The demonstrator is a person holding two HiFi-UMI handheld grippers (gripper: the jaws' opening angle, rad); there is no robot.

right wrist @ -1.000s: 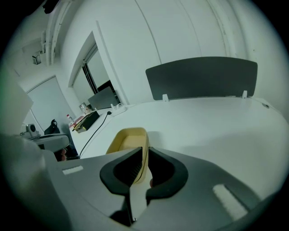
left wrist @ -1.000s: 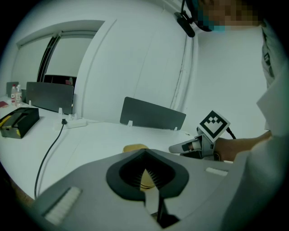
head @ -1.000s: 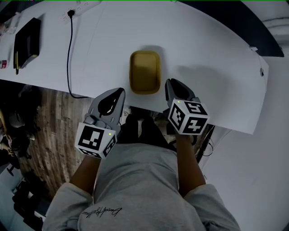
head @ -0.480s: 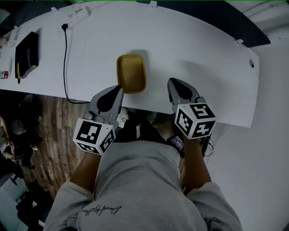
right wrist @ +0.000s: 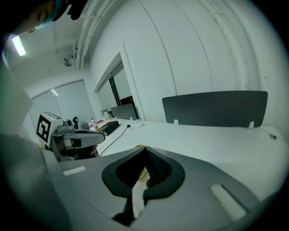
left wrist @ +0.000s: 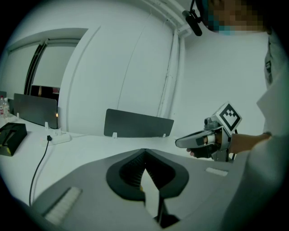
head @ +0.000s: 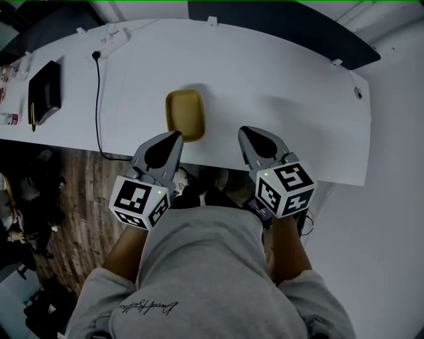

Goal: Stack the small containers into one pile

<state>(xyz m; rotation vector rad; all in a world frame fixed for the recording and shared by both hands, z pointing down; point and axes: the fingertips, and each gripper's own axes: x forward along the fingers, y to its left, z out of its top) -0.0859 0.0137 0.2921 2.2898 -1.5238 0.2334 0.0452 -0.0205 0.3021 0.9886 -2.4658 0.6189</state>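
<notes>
- Two forearms in grey sweatshirt sleeves sit nearest, each hand carrying a gripper with a marker cube.
- Below them on the left is wood floor, off the table's near edge.
- On the left gripper the jaws are together with the tips meeting, and nothing is between the pads.
- On the right gripper the jaws are shut the same way, tight and empty.
- Both hang side by side over the near edge of the white table, well apart, pointing toward the far edge and tilted slightly down.
- The yellow container is a rounded rectangle, open side up, on the table close to the near edge and left of the middle.
- It shows as one pile; I can't tell how many pieces are nested in it.
- In the head view the left tip overlaps the container's near end, and I can't tell contact from there. The right tip is off to its right, apart.
- In each gripper view only a yellow sliver shows past the closed tips.
- A black cable runs from the near edge up to a power strip by the far left corner.
- A black case lies at the left edge.
- A dark divider panel stands along the far edge.
</notes>
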